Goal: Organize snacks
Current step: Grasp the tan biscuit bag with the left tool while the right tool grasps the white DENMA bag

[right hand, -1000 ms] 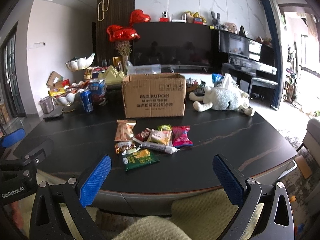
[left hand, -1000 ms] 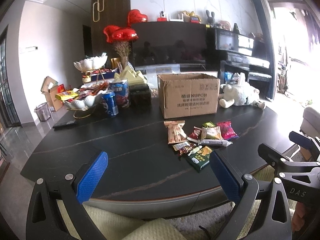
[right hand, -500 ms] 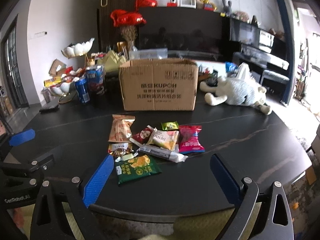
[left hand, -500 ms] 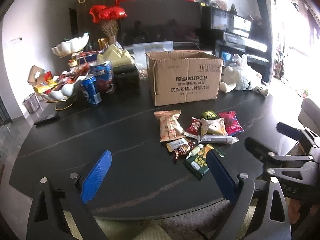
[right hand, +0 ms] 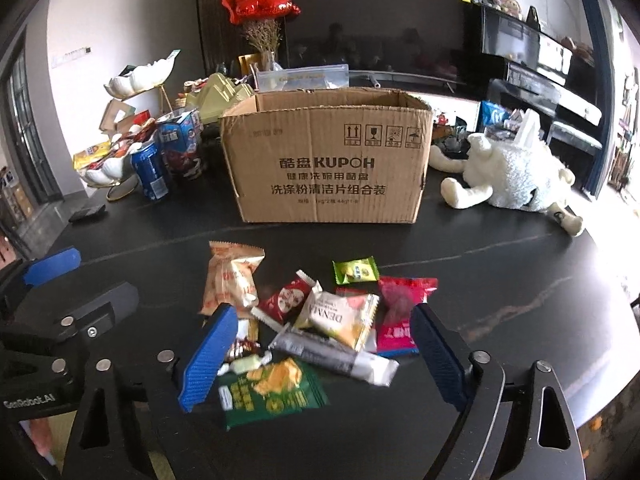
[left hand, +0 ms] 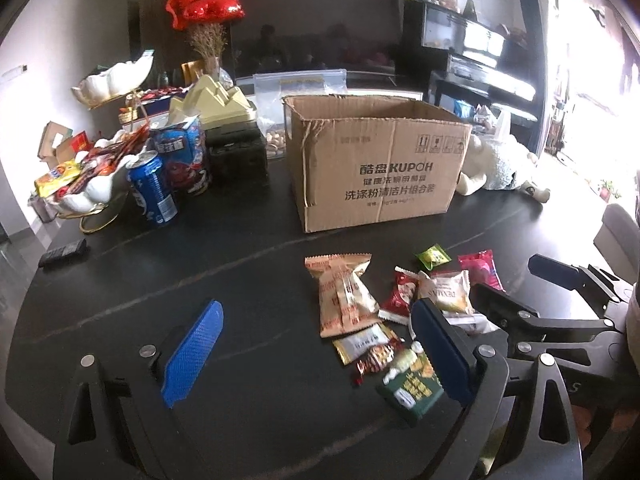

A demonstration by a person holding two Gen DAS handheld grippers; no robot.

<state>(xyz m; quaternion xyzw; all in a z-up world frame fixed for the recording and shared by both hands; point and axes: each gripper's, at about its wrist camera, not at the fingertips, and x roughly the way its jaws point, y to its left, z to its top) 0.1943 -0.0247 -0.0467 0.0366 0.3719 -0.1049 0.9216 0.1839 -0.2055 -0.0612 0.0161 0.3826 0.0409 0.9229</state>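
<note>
A dark, rounded worktop [right hand: 500,280] stands in a living room, an open cardboard box [right hand: 328,160] near its middle. Just in front of the box lies a snack pile [right hand: 320,320]; its silver bar [right hand: 332,354] runs left-right, slightly skewed. Left tongs [left hand: 316,354] and right tongs [right hand: 320,356] gape wide, holding nothing.

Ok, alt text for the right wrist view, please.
The open right gripper hovers over a pile of snack packets on a dark table, with an open cardboard box behind them. The left gripper shows at the left edge; a white plush toy lies right of the box.
</note>
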